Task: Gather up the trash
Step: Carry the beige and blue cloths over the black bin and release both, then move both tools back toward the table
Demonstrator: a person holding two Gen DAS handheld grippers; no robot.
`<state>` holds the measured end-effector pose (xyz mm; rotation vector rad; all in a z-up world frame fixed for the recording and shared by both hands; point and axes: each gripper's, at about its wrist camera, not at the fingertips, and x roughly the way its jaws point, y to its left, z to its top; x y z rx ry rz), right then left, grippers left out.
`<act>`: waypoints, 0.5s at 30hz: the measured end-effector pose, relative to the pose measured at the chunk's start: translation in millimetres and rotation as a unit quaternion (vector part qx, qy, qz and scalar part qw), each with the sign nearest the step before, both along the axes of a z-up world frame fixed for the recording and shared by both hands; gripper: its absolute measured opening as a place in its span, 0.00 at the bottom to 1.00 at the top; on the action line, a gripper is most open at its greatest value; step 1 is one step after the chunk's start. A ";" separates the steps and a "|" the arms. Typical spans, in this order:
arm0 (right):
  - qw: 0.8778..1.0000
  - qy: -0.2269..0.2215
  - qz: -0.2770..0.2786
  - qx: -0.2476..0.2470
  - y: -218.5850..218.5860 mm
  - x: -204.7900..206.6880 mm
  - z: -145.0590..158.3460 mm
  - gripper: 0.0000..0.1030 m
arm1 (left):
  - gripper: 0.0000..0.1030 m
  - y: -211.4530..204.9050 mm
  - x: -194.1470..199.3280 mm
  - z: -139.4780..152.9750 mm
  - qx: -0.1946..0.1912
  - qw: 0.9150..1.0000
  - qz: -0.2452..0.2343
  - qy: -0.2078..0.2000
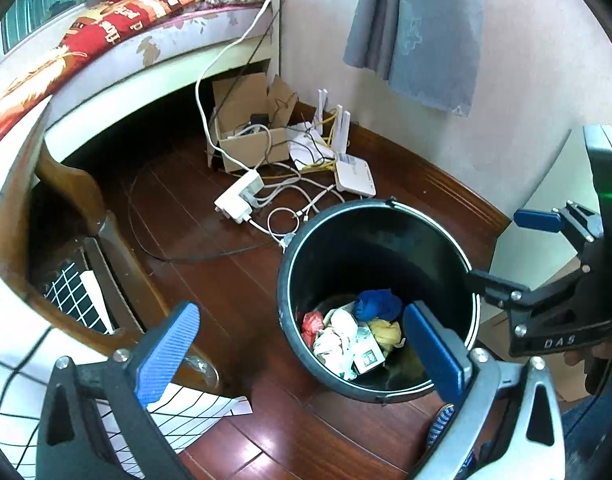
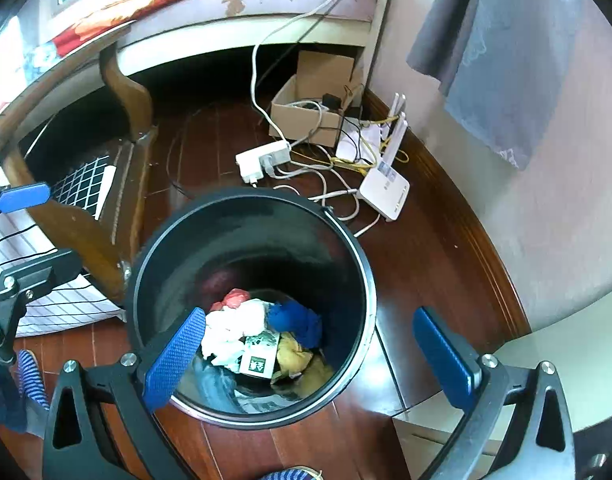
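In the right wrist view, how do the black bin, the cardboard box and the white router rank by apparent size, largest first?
1. black bin, though it is also nearest the camera.
2. cardboard box.
3. white router.

the dark red-brown wooden floor [image 2: 438, 264] carries everything here. a black bucket [image 2: 348, 280] stands on it, and the rest is placed from that bucket. just behind the bucket lie loops of white cable [image 2: 326, 184], a white power strip [image 2: 262, 160] with plugs in it, and a flat white router [image 2: 386, 192] near the skirting. further behind, by the wall corner, sits an open cardboard box [image 2: 306, 120] with cords inside. left of the bucket stands a wooden furniture leg [image 2: 126, 92], with a black-and-white grid sheet [image 2: 82, 188] beside it.
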<state>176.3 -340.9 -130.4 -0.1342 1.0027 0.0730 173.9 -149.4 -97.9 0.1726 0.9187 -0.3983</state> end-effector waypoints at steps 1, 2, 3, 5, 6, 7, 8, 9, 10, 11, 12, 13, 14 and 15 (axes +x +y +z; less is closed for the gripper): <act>1.000 -0.002 0.003 -0.001 2.8 -2.2 2.8 1.00 | 1.00 1.6 -2.1 3.6 -0.002 1.000 0.002 -0.003; 1.000 -0.005 0.006 -0.002 5.5 -4.3 5.8 1.00 | 1.00 3.2 -4.2 6.9 -0.004 1.000 0.003 -0.005; 1.000 -0.008 0.008 -0.003 8.1 -6.8 8.7 1.00 | 1.00 5.2 -6.6 10.9 -0.006 1.000 0.005 -0.007; 1.000 -0.013 0.013 -0.004 12.3 -11.3 15.7 1.00 | 1.00 8.6 -9.1 16.5 -0.012 1.000 0.009 -0.013; 1.000 -0.017 0.016 -0.005 14.2 -13.9 19.3 1.00 | 1.00 12.2 -11.9 20.6 -0.015 1.000 0.012 -0.017; 1.000 -0.021 0.018 -0.006 16.6 -16.0 23.3 1.00 | 1.00 14.3 -13.5 23.0 -0.016 1.000 0.014 -0.020; 0.999 -0.024 0.021 -0.007 17.7 -17.1 26.3 1.00 | 1.00 18.0 -15.7 25.9 -0.018 0.999 0.018 -0.023; 0.999 -0.030 0.025 -0.008 20.6 -18.9 31.0 1.00 | 1.00 20.7 -17.3 27.9 -0.021 0.999 0.020 -0.023; 0.999 -0.034 0.027 -0.008 23.3 -20.5 35.5 1.00 | 1.00 24.4 -19.0 30.1 -0.022 0.999 0.024 -0.025; 0.999 -0.035 0.030 -0.008 24.0 -20.3 38.8 1.00 | 1.00 26.4 -19.7 31.6 -0.023 0.999 0.028 -0.026; 0.999 -0.040 0.031 -0.008 27.0 -21.2 43.2 1.00 | 1.00 28.9 -20.4 33.0 -0.023 0.999 0.031 -0.028; 0.998 -0.044 0.033 -0.007 29.2 -21.5 45.9 1.00 | 1.00 31.7 -21.6 34.4 -0.023 0.999 0.035 -0.030; 0.998 -0.047 0.035 -0.005 32.4 -22.5 49.1 1.00 | 1.00 34.6 -22.8 36.0 -0.023 0.999 0.038 -0.032; 0.998 -0.050 0.038 -0.004 35.4 -23.0 51.4 1.00 | 1.00 36.8 -24.2 37.3 -0.024 0.998 0.040 -0.034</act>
